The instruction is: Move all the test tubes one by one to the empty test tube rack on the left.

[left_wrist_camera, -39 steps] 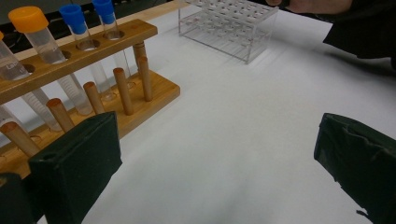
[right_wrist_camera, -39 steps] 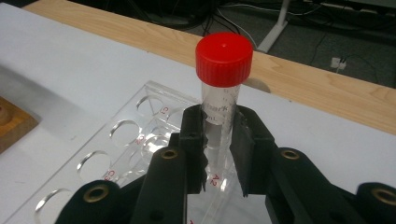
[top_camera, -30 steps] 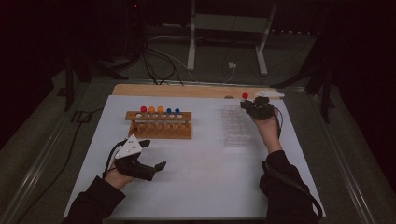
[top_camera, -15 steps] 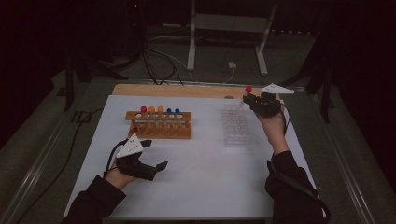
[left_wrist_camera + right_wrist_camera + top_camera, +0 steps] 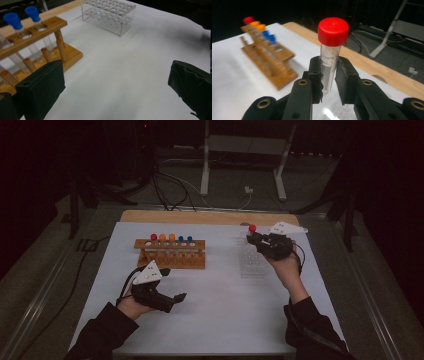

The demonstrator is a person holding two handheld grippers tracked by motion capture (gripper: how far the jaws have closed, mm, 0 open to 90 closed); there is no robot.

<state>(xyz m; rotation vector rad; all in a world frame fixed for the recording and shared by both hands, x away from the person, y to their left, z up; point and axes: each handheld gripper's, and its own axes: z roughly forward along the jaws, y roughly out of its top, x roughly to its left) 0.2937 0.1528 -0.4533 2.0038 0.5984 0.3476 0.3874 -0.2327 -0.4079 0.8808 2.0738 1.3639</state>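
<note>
My right gripper is shut on a clear tube with a red cap and holds it upright; in the high view this gripper hovers above the clear plastic rack with the red-capped tube at its tip. A wooden rack left of centre carries tubes with red, orange and blue caps; two blue-capped tubes appear in the left gripper view. My left gripper rests low on the white mat in front of the wooden rack, jaws wide apart with nothing between them.
A white mat covers the table, with a wooden strip along its far edge. Cables and a metal stand lie on the floor beyond. The clear rack stands far off in the left gripper view.
My right gripper has lifted and moved with the red-capped tube, now higher above the clear rack. The left gripper has stayed put.
</note>
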